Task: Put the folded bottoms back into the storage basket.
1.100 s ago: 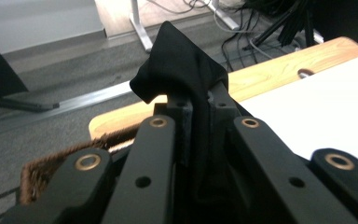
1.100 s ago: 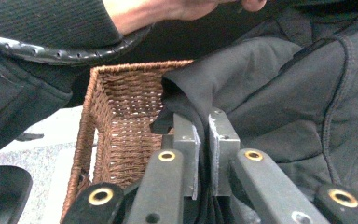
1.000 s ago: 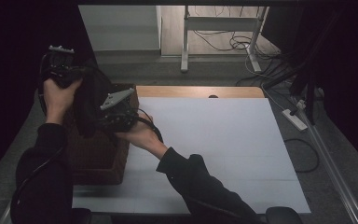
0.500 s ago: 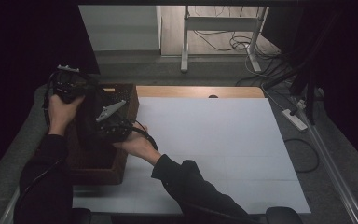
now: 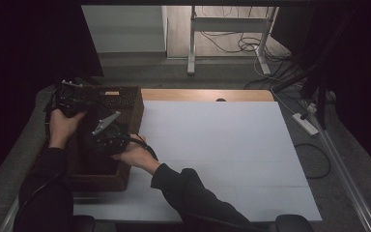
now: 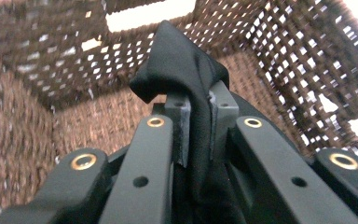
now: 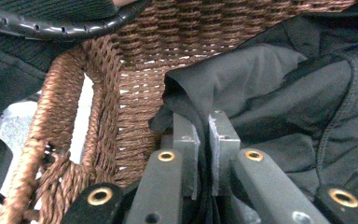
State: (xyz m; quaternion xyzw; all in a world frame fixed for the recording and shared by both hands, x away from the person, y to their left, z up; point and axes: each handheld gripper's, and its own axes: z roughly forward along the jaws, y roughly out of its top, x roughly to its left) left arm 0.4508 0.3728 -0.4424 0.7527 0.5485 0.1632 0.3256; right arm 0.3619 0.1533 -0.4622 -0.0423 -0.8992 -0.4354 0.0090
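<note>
Together, your left gripper (image 6: 199,112) and right gripper (image 7: 204,133) each pinch a fold of the black garment (image 7: 289,93), jaws closed tight on the cloth. You hold both over the brown wicker basket (image 5: 130,104) at the left edge of the white-covered table (image 5: 222,145), the garment hanging inside.
</note>
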